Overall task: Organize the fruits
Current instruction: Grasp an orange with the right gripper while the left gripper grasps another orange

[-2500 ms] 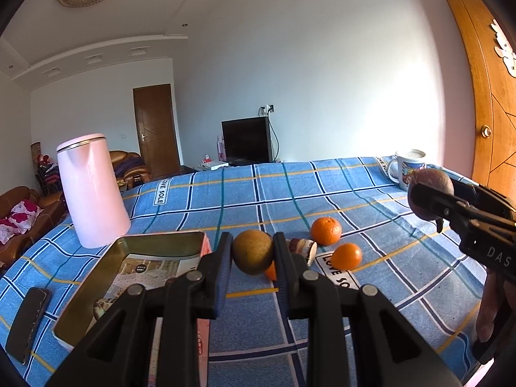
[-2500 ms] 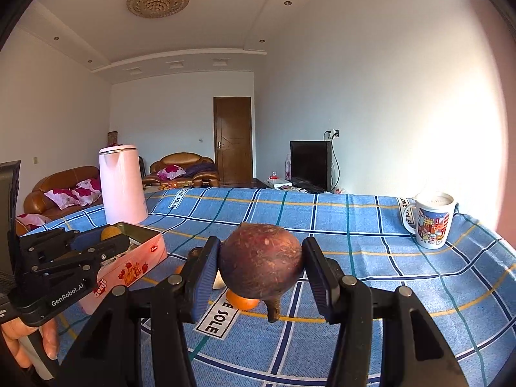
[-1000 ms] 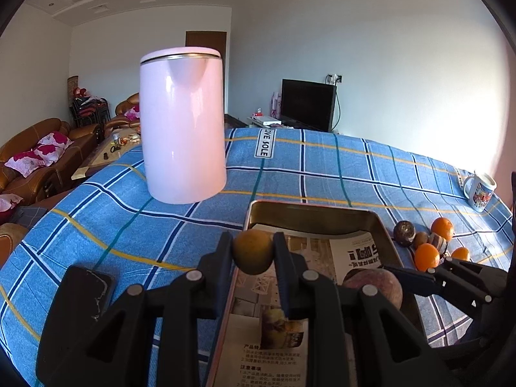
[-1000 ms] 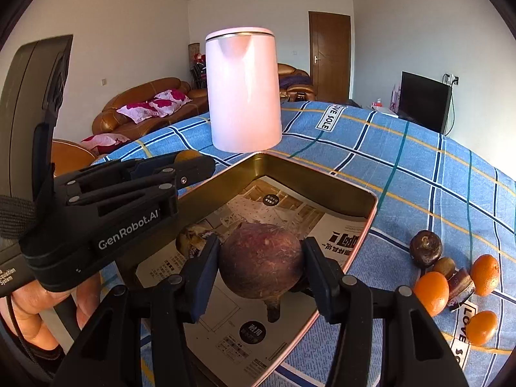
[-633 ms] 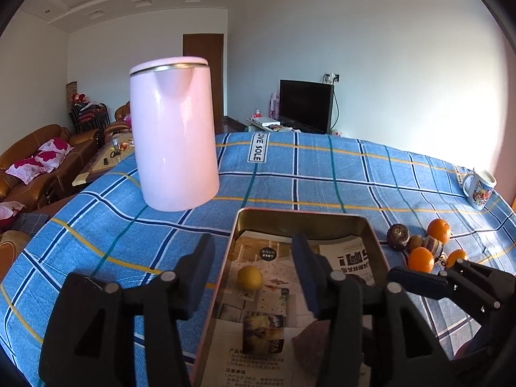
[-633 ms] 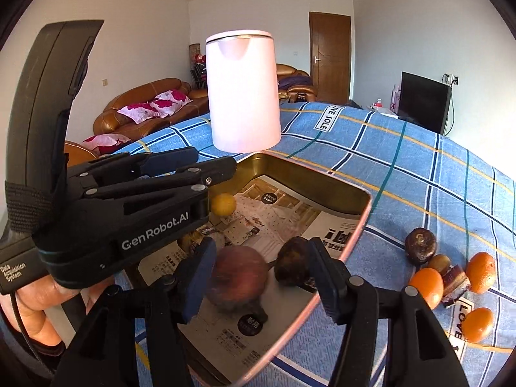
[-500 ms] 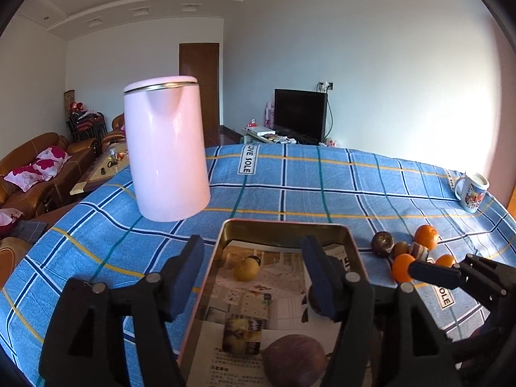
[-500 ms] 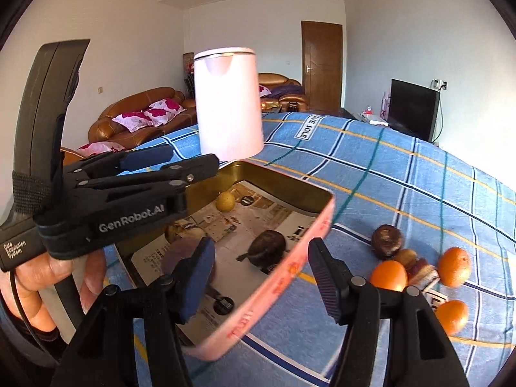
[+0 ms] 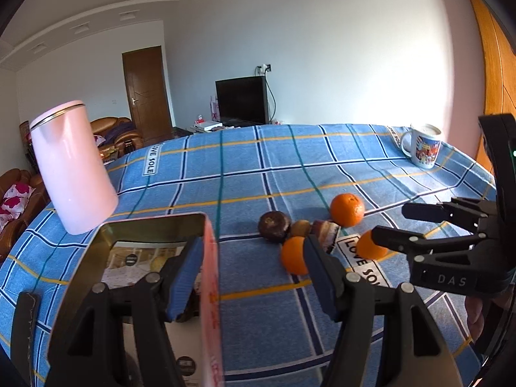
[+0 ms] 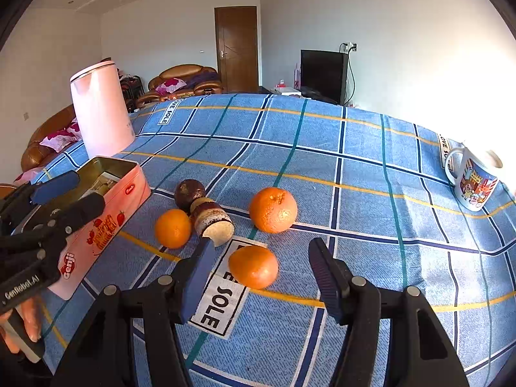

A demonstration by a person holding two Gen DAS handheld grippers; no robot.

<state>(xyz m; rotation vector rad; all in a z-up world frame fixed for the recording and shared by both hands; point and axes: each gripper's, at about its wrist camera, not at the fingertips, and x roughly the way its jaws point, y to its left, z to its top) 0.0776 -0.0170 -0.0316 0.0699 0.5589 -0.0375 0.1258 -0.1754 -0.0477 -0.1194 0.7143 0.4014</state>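
**Both grippers empty, loose fruit bunched up beside the tin**

So the fruit that's left sits in a little cluster on the blue plaid tablecloth (image 10: 361, 167), just to the right of the pink tin (image 10: 106, 222). From the right wrist view there are three oranges: a big one (image 10: 273, 209) at the back, a smaller one (image 10: 172, 228) on the left, and a third (image 10: 253, 266) closest to the camera, lying on the edge of a "LOVE SOLE" label (image 10: 219, 303) printed on the cloth. Between the back and left oranges there's a dark round fruit (image 10: 189, 193) with a cut brownish piece (image 10: 213, 221) touching it, pale cut face pointing toward the camera.

The right gripper (image 10: 258, 277) has its jaws standing apart with nothing pinched. The nearest orange shows in the gap between them, but the pads aren't touching it.

The left gripper (image 9: 250, 274) is spread about the same, also holding nothing. In its own view its left finger (image 9: 183, 274) sits over the inside of the tin (image 9: 211, 258) and its right finger over the cloth, so the tin's pink wall runs up between them. Inside you can see printed paper lining (image 9: 142, 258) and something yellowish (image 9: 159, 262), hard to make out more.

Further out: a pink kettle (image 10: 101, 109) stands behind the tin, and a cartoon mug (image 10: 472, 182) sits at the far right edge of the table. A hand (image 10: 24, 325) is visible gripping the left gripper's handle.
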